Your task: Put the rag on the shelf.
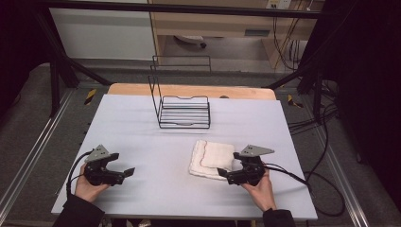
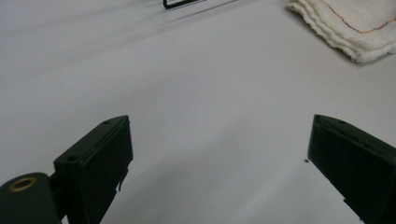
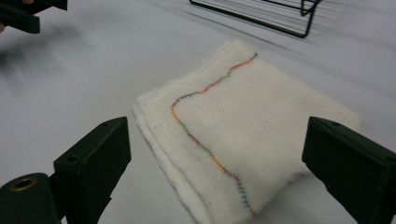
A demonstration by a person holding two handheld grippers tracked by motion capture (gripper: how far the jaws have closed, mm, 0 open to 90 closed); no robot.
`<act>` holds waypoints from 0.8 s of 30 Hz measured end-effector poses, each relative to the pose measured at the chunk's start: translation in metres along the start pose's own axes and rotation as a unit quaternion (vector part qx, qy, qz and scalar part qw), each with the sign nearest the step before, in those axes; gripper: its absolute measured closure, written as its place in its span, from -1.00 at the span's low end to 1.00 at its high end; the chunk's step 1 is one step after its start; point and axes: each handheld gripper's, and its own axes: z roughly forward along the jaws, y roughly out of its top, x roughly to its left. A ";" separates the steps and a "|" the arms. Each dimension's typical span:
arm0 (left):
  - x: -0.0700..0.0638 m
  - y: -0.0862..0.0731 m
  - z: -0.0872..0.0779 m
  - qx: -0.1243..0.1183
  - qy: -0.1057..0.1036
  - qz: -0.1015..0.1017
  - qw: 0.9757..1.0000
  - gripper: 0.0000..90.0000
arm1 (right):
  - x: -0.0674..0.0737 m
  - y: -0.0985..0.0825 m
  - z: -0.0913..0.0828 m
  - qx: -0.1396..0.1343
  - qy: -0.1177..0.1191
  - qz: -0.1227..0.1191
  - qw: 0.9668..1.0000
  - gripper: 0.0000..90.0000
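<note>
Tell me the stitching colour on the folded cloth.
Multicoloured: orange, red, green and blue on the white folded cloth, clearest in the right gripper view.

Looks like a lab / recording rig, not a home. Pale grey flat tabletop sits inside a black metal frame w/ dark curtains at both sides. Black cables trail over grey carpet floor; yellow-black hazard tape marks the frame feet. Light wooden bench behind.

The left gripper sits at the lower left of the high view, held in the person's left hand, fingers spread wide. At the lower right, the right gripper, held in the right hand, is likewise wide open, pointing left.
</note>
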 end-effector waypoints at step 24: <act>0.001 -0.001 -0.001 0.000 0.005 -0.001 1.000 -0.83 | 0.055 0.023 0.077 0.066 0.030 -0.062 0.995 0.06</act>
